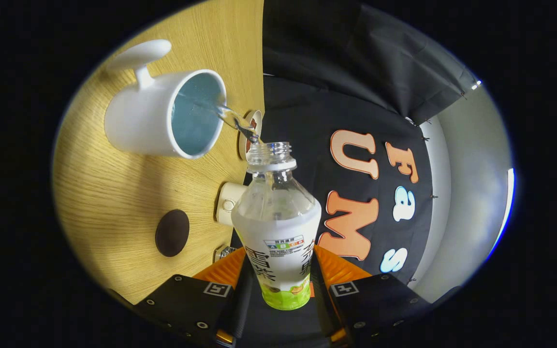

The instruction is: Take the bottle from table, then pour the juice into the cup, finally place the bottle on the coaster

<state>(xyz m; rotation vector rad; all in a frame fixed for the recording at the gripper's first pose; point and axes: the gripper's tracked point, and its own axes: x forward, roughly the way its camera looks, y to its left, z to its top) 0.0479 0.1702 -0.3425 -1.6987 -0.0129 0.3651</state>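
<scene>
The tool [278,290] pinches the uncapped juice bottle [278,227] by its lower label, whose base is hidden between the fingers. A thin clear stream [232,118] runs from its mouth into the white mug [162,116] on the wooden bench [104,193]. A dark round coaster [172,232] lies nearer. A small white device [227,203] and a round item [249,133] are partly blocked by the bottle.

The clear plastic bottle [276,217], uncapped and wearing a white label with a green band at its base, is held between the two fingers of the hand-held gripper [283,290], which press on its lower part from both sides. It is tipped toward the cup [162,116], and a thin clear stream runs from its open mouth into the cup. The cup is white with a pale blue inside and a handle, standing on the wooden bench [109,203]; the dark round coaster [172,232] lies flat on the bench, apart from the cup.
</scene>
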